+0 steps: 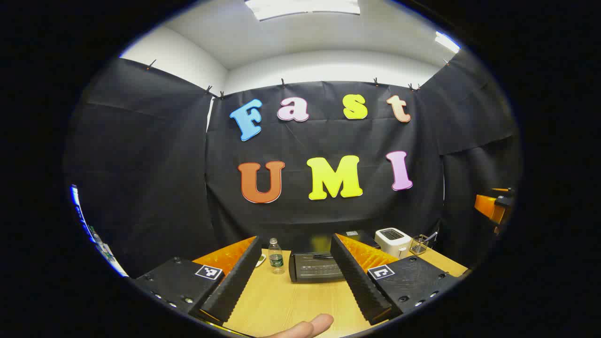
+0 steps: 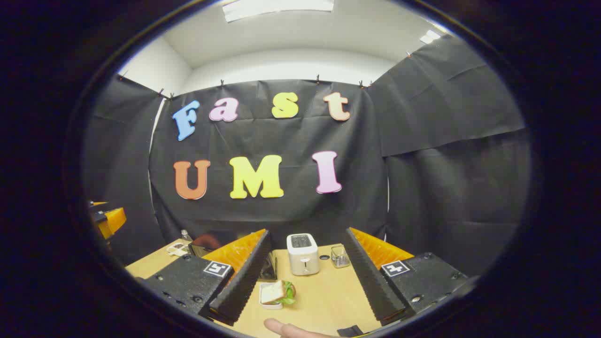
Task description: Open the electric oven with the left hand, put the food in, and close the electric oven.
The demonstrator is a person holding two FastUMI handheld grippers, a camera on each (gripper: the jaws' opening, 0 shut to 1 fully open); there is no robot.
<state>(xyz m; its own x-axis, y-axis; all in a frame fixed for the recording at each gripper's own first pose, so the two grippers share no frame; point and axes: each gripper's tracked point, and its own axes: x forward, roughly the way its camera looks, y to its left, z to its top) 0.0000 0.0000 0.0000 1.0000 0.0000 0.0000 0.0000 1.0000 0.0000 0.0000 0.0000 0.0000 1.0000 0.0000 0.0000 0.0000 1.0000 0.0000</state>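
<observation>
In the left gripper view the black electric oven (image 1: 315,265) sits on the wooden table (image 1: 286,300), door closed, straight ahead between my left gripper's fingers. The left gripper (image 1: 300,305) is open and held above the table, well short of the oven. In the right gripper view a sandwich with lettuce in a small white tray (image 2: 277,294) lies on the table just ahead of the right gripper (image 2: 310,310), which is open and holds nothing. Part of the oven (image 2: 206,244) peeks out behind that gripper's left finger.
A white toaster (image 2: 303,253) and a small glass holder (image 2: 340,256) stand at the back of the table. A water bottle (image 1: 276,256) stands left of the oven. A person's fingertip (image 1: 305,326) shows at the bottom of both views.
</observation>
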